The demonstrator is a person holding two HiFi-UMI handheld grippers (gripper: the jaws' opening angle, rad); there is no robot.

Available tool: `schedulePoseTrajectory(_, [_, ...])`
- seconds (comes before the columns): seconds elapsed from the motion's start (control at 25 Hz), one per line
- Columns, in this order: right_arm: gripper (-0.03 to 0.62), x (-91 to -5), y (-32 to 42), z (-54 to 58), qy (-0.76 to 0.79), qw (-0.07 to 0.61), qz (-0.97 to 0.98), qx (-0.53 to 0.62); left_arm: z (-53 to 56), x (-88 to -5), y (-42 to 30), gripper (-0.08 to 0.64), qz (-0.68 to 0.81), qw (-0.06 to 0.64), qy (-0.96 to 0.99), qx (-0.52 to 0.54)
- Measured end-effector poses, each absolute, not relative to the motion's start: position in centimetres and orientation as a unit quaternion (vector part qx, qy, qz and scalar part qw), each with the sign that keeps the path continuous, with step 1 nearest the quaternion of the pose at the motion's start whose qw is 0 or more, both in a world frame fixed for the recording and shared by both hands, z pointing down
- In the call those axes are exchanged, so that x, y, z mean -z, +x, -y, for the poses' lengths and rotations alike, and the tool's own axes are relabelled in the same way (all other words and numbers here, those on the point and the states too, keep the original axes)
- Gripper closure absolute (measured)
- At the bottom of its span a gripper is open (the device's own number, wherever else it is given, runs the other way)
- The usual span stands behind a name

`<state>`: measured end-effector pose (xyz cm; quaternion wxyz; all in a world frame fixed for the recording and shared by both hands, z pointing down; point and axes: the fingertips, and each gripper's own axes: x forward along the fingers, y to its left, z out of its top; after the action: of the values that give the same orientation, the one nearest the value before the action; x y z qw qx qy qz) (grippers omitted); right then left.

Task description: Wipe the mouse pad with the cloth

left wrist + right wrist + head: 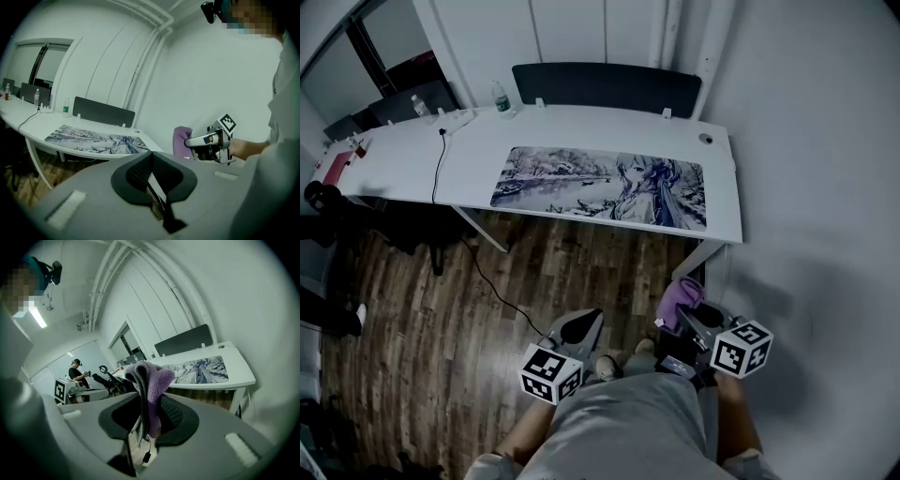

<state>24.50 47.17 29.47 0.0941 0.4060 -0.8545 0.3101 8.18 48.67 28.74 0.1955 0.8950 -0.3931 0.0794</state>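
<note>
the right gripper's [147, 414] fingers pinch the purple cloth [152, 379], bunched above them. the left gripper's [151, 171] fingers are pressed together on nothing. the mouse pad [600, 186] lies by the counter's [469, 150] front edge, towards its right end, well apart from both. pinched so loosely, the cloth might slip under pressure or drag the pad. both grippers sit low at the waist, aimed forward.

Dim, cool-toned indoor light; heavy fisheye curvature and dark vignetted corners.
</note>
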Motion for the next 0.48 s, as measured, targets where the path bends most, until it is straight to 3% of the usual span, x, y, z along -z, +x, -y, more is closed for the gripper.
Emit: schedulePoseTrajectory(0.48, [0.486,-30.8,24.9,-42.3,0.411,0.092,0.848,-0.320,-43.6,-29.3,7.8,0.545,0.390,0.198,0.897,-0.071])
